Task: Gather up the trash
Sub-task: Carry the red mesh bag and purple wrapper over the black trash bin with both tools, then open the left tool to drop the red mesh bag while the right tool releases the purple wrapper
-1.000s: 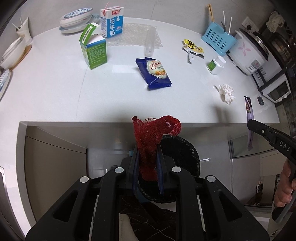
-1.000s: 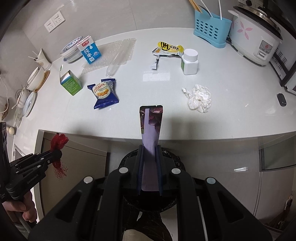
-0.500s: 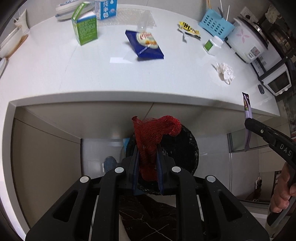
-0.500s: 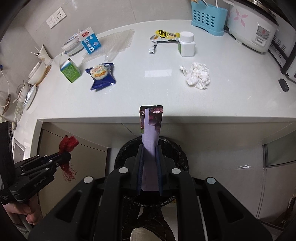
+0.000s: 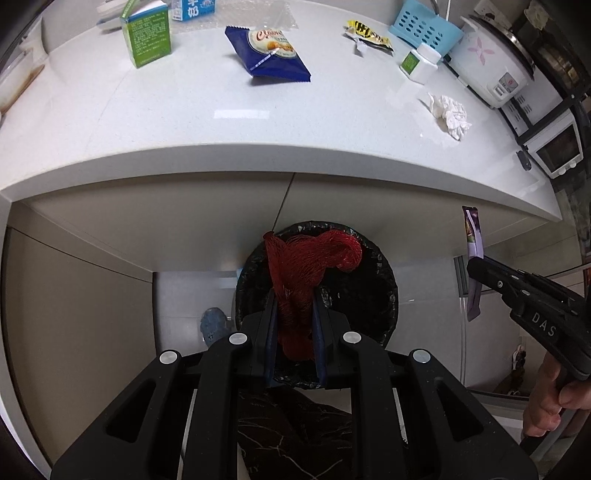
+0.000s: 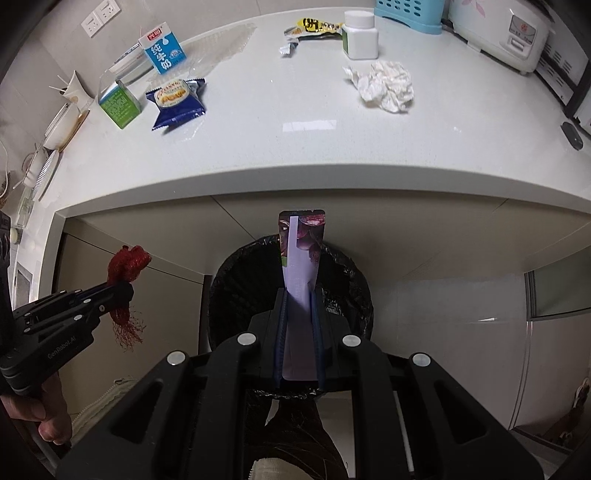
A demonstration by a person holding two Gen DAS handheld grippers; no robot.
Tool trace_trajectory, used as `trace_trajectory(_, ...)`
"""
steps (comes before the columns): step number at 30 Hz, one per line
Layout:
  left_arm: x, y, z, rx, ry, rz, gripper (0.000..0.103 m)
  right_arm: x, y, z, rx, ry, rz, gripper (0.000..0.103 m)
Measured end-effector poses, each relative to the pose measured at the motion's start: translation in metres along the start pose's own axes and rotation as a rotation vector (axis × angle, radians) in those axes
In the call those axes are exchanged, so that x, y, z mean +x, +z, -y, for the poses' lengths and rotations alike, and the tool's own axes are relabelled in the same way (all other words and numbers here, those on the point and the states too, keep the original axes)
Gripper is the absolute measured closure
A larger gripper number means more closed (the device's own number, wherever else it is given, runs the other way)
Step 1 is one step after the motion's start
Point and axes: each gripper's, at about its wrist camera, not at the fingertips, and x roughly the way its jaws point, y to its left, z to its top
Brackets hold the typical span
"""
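Observation:
My left gripper [image 5: 294, 295] is shut on a red mesh net bag [image 5: 310, 258] and holds it over the black-lined trash bin [image 5: 376, 291] below the counter edge. My right gripper [image 6: 299, 295] is shut on a purple snack wrapper [image 6: 301, 251], upright above the same bin [image 6: 240, 288]. The left gripper with the red net [image 6: 127, 264] also shows at the left of the right wrist view. The right gripper with the wrapper [image 5: 473, 236] shows at the right of the left wrist view.
On the white counter [image 5: 184, 122] lie a blue biscuit packet [image 5: 267, 51], a green carton [image 5: 147, 33], a blue milk carton [image 6: 162, 51], a yellow wrapper [image 5: 369, 35], a white bottle [image 6: 360, 35], a crumpled tissue [image 6: 384, 85]. A rice cooker [image 5: 491, 70] stands at the right.
Both grippers have dropped below the counter edge and moved toward the bin, still holding their items. The counter has slid up in both views.

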Motion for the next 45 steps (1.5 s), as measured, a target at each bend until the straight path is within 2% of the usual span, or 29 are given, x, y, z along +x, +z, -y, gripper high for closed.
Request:
trace_trajectory(9,0.032,-0.005,0.01,0.046,0.026,-0.002,0.087,0.029,-0.009,0.006,0.007,0.005,-0.023,0.091)
trace_trajectory(19,0.078,-0.007,0.016,0.055,0.018,-0.049,0.087,0.06,-0.016,0.022,0.029,-0.016,-0.063,0.091)
trace_trajectory(34,0.116,-0.005,0.049,0.141,0.018,-0.101,0.087,0.066,-0.02,0.049,0.077,-0.057,-0.083,0.091)
trace_trajectory(39,0.125,-0.007,0.06,0.175,0.013,-0.105,0.087,0.067,-0.018,0.047,0.09,-0.063,-0.085,0.091)
trace_trajectory(45,0.126,-0.008,0.064,0.198,0.009,-0.1,0.079,0.065,-0.016,0.038,0.098,-0.066,-0.085,0.091)
